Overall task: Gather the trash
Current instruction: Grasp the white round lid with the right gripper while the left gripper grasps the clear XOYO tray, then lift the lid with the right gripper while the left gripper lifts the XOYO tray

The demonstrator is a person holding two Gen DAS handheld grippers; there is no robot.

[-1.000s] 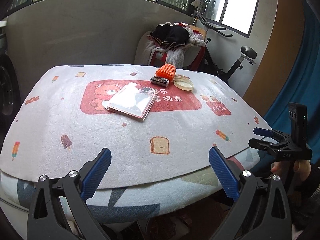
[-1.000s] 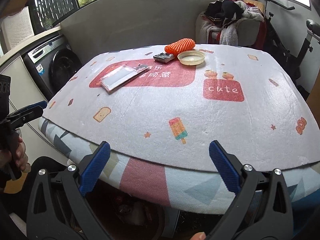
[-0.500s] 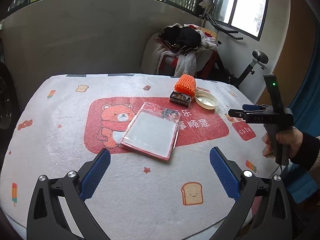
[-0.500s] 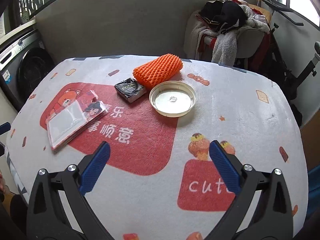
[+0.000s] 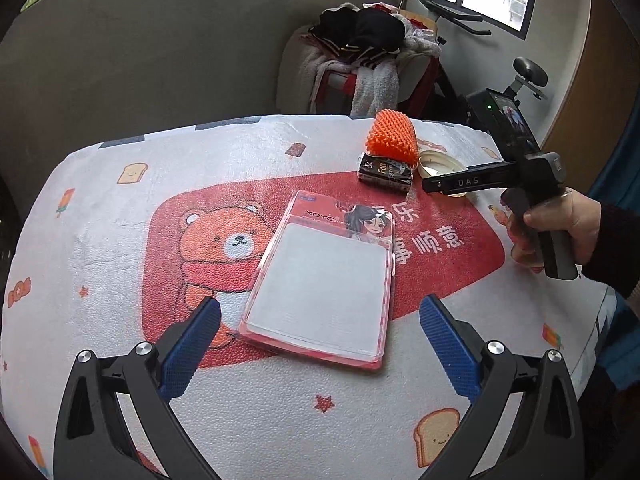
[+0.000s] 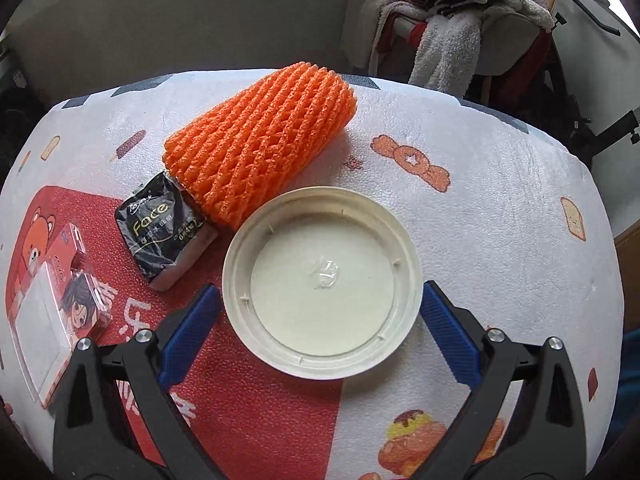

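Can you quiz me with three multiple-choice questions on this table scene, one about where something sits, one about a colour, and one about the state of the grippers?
1. What lies between the fingers of the right gripper?
A. the white lid
B. the foam net
C. the tissue pack

2. What colour is the foam net?
A. green
B. orange
C. blue

3. How does the left gripper stand?
A. shut on the blister pack
B. shut on nothing
C. open, holding nothing

Answers:
1. A: the lid fills the gap between both blue fingers.
2. B: its mesh is bright orange in both views.
3. C: its fingers are spread wide, with only the pack's near end between them.
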